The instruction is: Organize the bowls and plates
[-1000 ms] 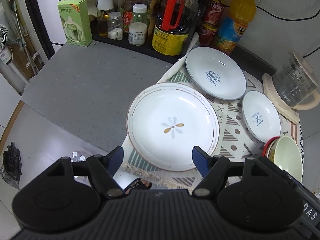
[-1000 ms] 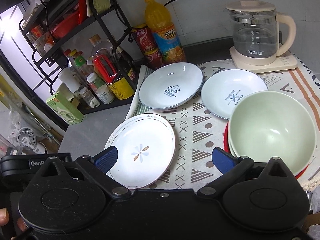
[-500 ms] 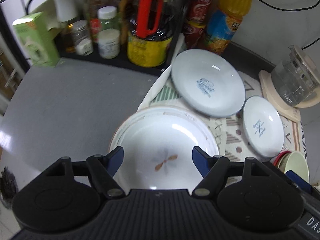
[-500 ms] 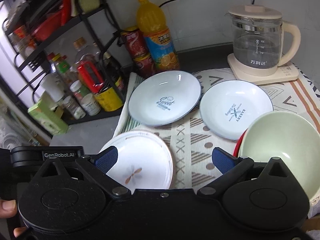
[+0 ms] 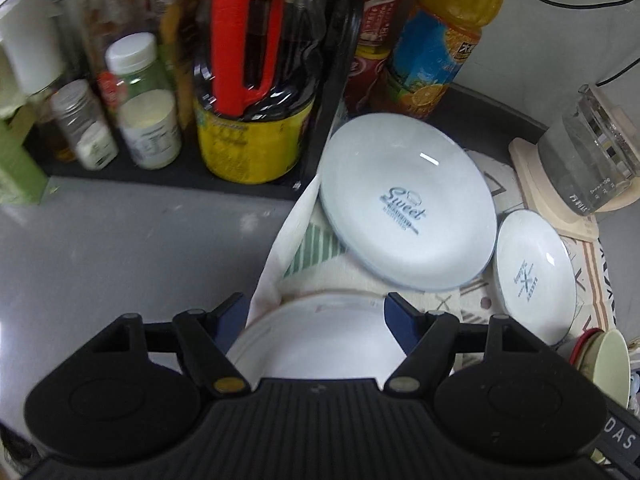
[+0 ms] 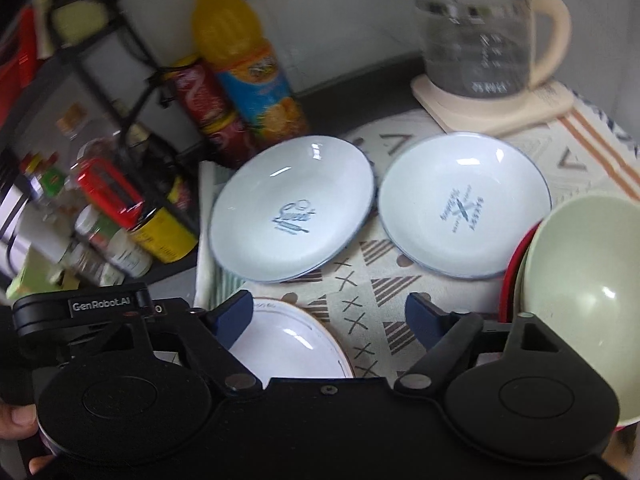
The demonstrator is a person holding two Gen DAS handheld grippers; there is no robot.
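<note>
While both tools hang above the patterned cloth (image 6: 384,292), I see my left gripper (image 5: 318,314) with its blue fingers spread wide, the brown-rimmed plate (image 5: 320,344) lying under and between them; I cannot tell whether either pad touches its rim. My right gripper (image 6: 330,314) is spread just as wide and pinches nothing, its left finger over the edge of that same plate (image 6: 288,344), its right finger over bare cloth beside the green bowl (image 6: 580,280), which sits nested in a red one. Beyond the fingers lie the "Sweet" plate (image 5: 408,208) and the smaller "Bakery" plate (image 5: 534,272), side by side with rims nearly touching, near the orange drink bottle (image 5: 440,36) and the glass kettle (image 5: 592,160). Compared with half a second ago, the left tool has pushed forward and lower: the brown-rimmed plate, whose flower mark showed then, now sits mostly beneath the gripper body, and the "Sweet" plate looms larger. The right view has crept forward too, with the green bowl further to its right edge
</note>
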